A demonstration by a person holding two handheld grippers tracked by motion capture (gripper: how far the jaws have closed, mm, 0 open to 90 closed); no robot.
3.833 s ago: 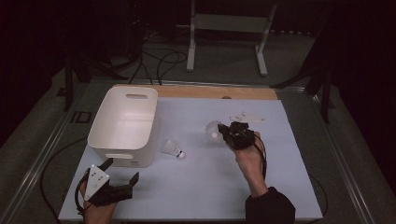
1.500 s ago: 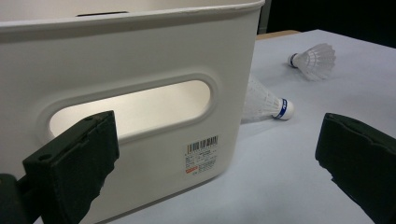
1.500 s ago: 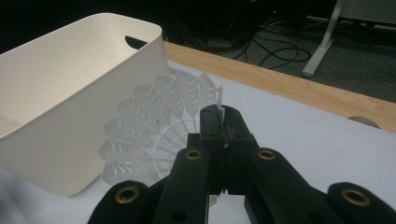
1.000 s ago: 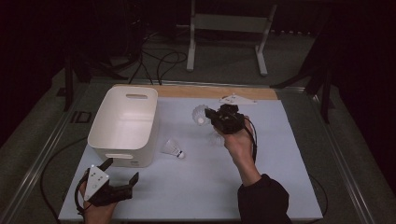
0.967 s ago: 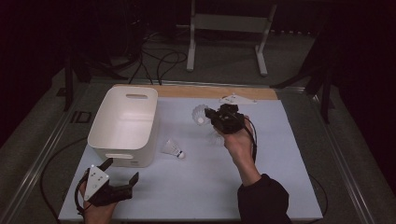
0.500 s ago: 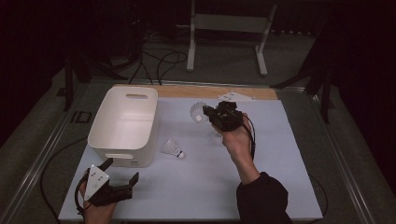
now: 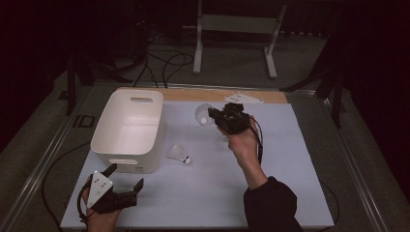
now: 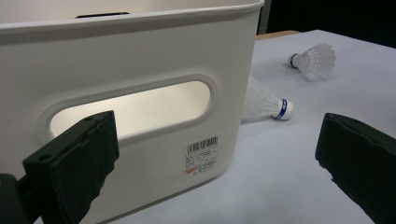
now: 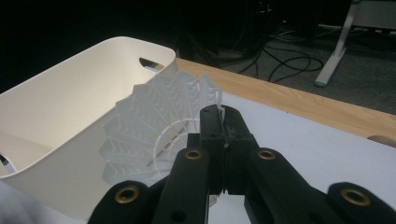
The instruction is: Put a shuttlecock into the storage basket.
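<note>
Above the far half of a white table, the right gripper holds a white plastic shuttlecock aloft, its jaws pinched together on the rim of the skirt, as the right gripper view shows. The person's right hand is raised from the near edge, forearm reaching up and forward, the gripper pointed left toward a white bin that stands on the table's left side. A shuttlecock of this kind looks very light and springy; its thin ribbed skirt seems likely to bend or crack under a hard squeeze, so the rim or the firmer cork end appears the safer hold. A second shuttlecock lies on the table just right of the bin. At the near left corner, the left gripper rests low in the left hand, jaws spread wide and empty, facing the bin's near wall.
</note>
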